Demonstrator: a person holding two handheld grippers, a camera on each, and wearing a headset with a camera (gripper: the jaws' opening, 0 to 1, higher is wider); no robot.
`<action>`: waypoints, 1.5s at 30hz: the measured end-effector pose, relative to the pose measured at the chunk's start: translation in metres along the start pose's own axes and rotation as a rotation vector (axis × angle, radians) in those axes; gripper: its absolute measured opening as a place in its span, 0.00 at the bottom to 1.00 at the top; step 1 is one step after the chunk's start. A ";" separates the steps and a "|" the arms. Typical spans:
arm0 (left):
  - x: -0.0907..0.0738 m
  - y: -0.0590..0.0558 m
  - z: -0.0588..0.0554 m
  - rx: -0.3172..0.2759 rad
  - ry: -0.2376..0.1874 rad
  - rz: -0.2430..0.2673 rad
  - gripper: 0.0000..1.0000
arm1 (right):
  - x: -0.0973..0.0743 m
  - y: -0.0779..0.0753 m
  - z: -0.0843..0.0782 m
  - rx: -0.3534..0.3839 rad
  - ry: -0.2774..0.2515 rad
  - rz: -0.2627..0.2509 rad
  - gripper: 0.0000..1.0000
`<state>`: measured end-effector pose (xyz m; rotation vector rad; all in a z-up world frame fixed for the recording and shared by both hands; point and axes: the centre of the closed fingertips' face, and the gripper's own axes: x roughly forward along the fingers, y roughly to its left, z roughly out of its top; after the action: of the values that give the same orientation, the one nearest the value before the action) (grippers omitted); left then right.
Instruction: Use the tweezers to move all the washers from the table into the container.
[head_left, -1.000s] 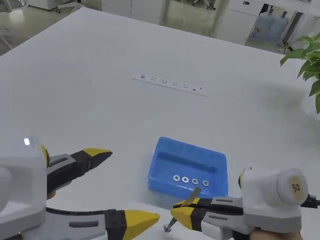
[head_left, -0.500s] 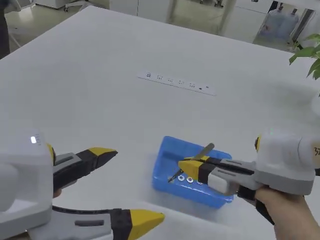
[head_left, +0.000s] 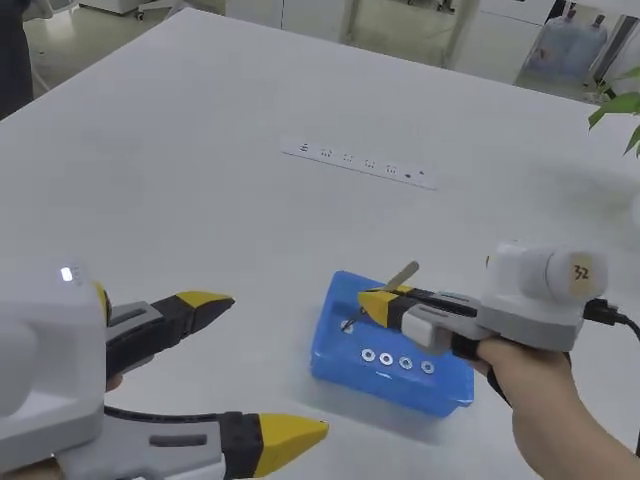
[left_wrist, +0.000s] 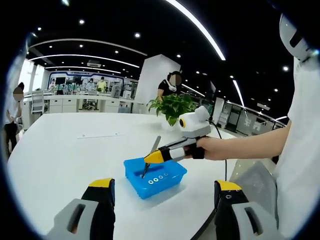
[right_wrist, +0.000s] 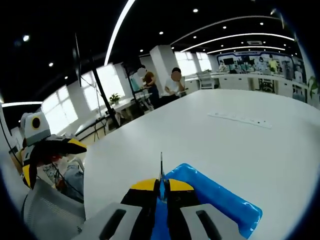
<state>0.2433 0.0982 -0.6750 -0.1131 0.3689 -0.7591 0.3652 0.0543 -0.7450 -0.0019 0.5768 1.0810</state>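
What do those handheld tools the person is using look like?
The left gripper and right gripper have white bodies and black jaws tipped yellow. The right bears the number 32 and trails a black cable; the left shows a small lit indicator.

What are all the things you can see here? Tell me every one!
Table: one, white, under everything.
Container: one, blue, on the table.
Washers: at least four, silvery, in a row in the container.
Power strip: one, white, farther along the table.
Plant: one, green, beyond the table.
Tweezers: one pair, grey, tips down in the container.
Left gripper: one, black and yellow, open, beside the container.
Right gripper: one, black and yellow, shut on the tweezers.
Hand: one, holding the right gripper.
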 end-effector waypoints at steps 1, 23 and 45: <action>0.000 0.000 0.000 0.000 0.000 -0.001 0.83 | 0.002 -0.002 -0.003 -0.029 0.014 -0.008 0.03; 0.001 0.002 0.001 -0.003 0.001 0.001 0.82 | 0.016 -0.007 -0.022 -0.071 0.081 0.010 0.03; 0.009 -0.005 0.014 0.042 -0.020 -0.037 0.71 | -0.054 0.067 0.021 -0.207 -0.128 0.166 0.03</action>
<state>0.2516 0.0878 -0.6635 -0.0879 0.3322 -0.8014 0.3004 0.0480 -0.6845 -0.0656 0.3523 1.2884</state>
